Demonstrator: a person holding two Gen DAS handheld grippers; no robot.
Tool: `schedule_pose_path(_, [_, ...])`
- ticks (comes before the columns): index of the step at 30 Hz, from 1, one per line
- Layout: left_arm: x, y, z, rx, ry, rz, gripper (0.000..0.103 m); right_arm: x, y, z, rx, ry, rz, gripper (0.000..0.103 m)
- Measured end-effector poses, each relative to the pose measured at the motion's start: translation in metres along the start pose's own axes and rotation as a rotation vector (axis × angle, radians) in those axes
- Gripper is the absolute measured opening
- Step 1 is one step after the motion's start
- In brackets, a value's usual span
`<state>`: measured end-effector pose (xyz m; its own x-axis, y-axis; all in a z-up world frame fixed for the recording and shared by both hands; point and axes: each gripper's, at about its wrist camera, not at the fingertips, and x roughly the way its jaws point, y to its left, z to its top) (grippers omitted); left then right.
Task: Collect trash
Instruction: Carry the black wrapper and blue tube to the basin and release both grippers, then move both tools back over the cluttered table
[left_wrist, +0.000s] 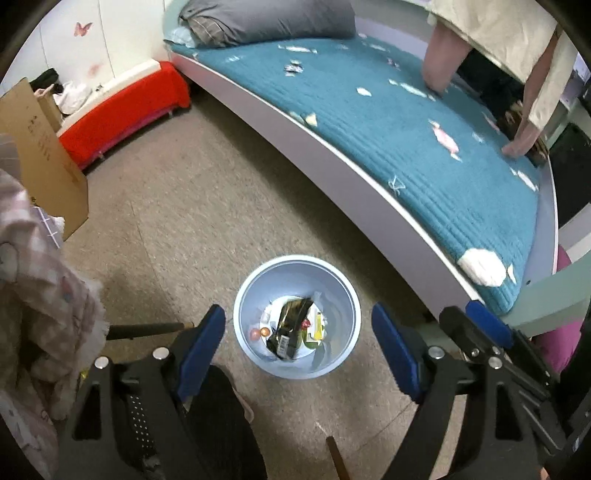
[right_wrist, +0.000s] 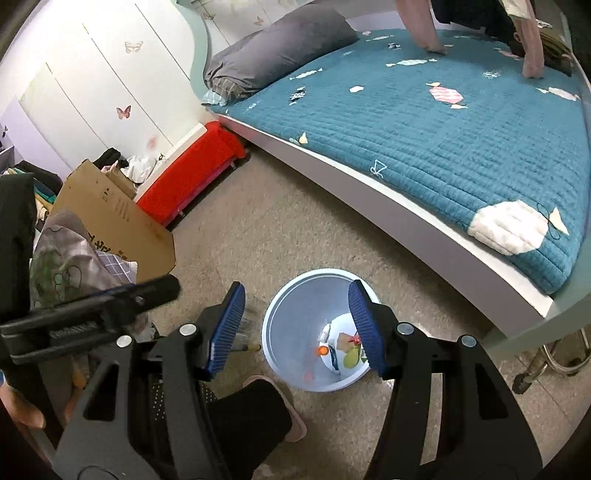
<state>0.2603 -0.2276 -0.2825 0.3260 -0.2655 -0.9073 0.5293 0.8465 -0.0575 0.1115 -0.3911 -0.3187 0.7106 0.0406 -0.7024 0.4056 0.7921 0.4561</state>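
Trash (left_wrist: 291, 328), mostly wrappers, lay at the bottom of the pale blue bin (left_wrist: 343, 295) on the floor beside the bed (left_wrist: 406, 147). We held the left gripper (left_wrist: 299, 332) directly above the bin, jaws wide apart and empty, the bin's mouth framed between them. To its right, the right gripper (right_wrist: 297, 325) hung jaws apart and empty, offset so only its right finger overlapped the bin (right_wrist: 288, 317). We judged the left the better centred.

Open left tongs (left_wrist: 298, 334) above bin (left_wrist: 343, 291), trash (left_wrist: 291, 328) inside
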Motion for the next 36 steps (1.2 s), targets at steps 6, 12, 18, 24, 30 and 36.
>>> schedule_pose_path(6, [-0.021,0.010,-0.007,-0.015,-0.021,0.014,0.080,-0.010,0.010,-0.001,-0.019,-0.002,0.012,0.059])
schedule_pose_path(12, [-0.055,0.014,-0.017,-0.024,-0.071,0.022,0.080,-0.029,0.029,-0.001,-0.046,-0.026,0.039,0.060])
schedule_pose_path(18, [-0.109,0.013,-0.030,-0.008,-0.187,0.050,0.080,-0.057,0.048,0.002,-0.073,-0.063,0.075,0.061])
schedule_pose_path(24, [-0.176,0.030,-0.045,-0.019,-0.308,0.065,0.080,-0.090,0.084,0.003,-0.128,-0.099,0.128,0.063])
schedule_pose_path(30, [-0.227,0.071,-0.065,-0.067,-0.367,0.072,0.080,-0.113,0.145,0.003,-0.192,-0.109,0.252,0.067])
schedule_pose_path(36, [-0.275,0.134,-0.098,-0.163,-0.435,0.158,0.080,-0.120,0.227,-0.009,-0.321,-0.094,0.345,0.068])
